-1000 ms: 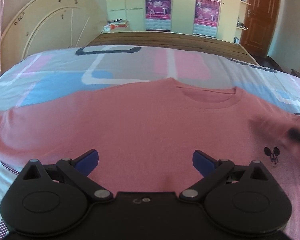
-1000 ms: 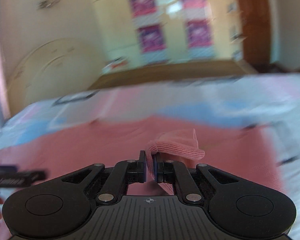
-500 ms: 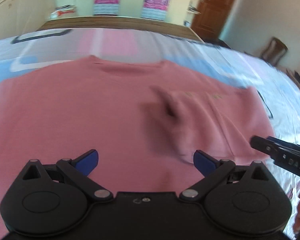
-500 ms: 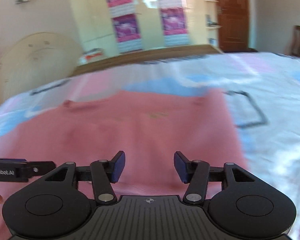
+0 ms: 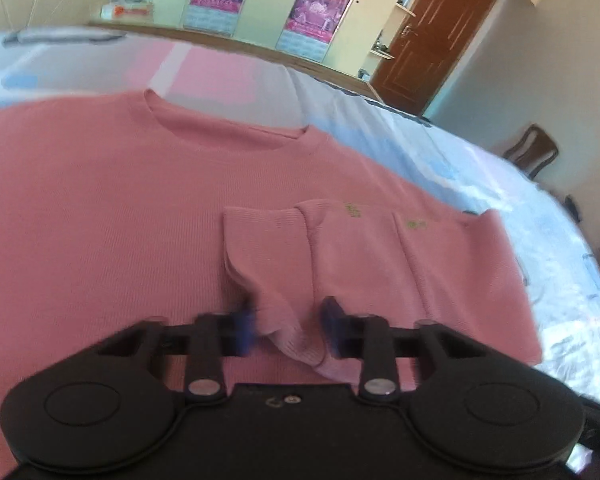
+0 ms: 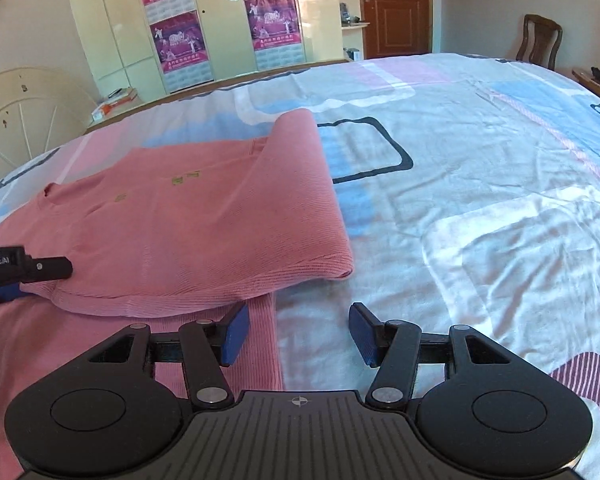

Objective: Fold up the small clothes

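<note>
Left gripper [image 5: 288, 330] now closing around sleeve [image 5: 276, 264]

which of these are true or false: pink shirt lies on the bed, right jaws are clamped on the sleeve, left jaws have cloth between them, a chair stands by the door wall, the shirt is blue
1. The pink shirt lies on the bed: true.
2. The right gripper is clamped on the sleeve: false, its jaws are open with nothing between them.
3. The left gripper has cloth between its jaws: true, a fold of the sleeve, on which they have just been closing.
4. A chair stands near the door: true.
5. The shirt is blue: false, it is pink.
</note>
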